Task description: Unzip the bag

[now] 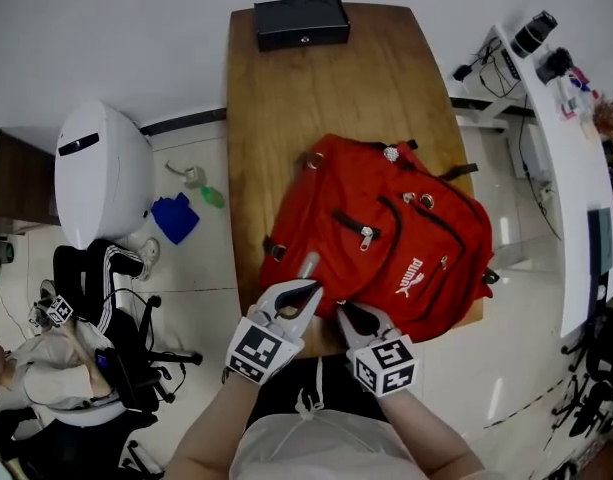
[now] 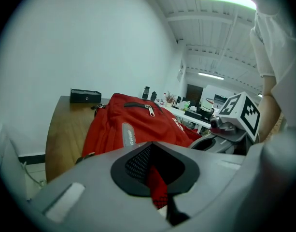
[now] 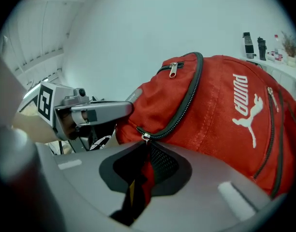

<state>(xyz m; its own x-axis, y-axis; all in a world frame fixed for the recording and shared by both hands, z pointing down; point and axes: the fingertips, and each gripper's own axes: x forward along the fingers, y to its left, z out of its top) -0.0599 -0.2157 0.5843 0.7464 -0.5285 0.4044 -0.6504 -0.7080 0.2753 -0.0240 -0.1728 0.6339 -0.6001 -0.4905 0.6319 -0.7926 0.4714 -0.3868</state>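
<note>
A red backpack (image 1: 386, 233) lies flat on the wooden table (image 1: 276, 118), its near end at the table's front edge. My left gripper (image 1: 304, 293) sits at that near end beside a grey tab (image 1: 308, 265), shut on a fold of red bag fabric (image 2: 157, 185). Just right of it, my right gripper (image 1: 354, 316) is at the end of a black zipper track (image 3: 181, 110). The silver slider (image 3: 146, 138) sits right at its jaws, and a red pull strip (image 3: 144, 178) is pinched between them. Each gripper shows in the other's view.
A black box (image 1: 301, 21) stands at the table's far end. On the floor to the left are a white rounded bin (image 1: 101, 173), a blue cloth (image 1: 174, 216) and a chair with clothes (image 1: 106, 298). A white desk with equipment (image 1: 546, 98) runs along the right.
</note>
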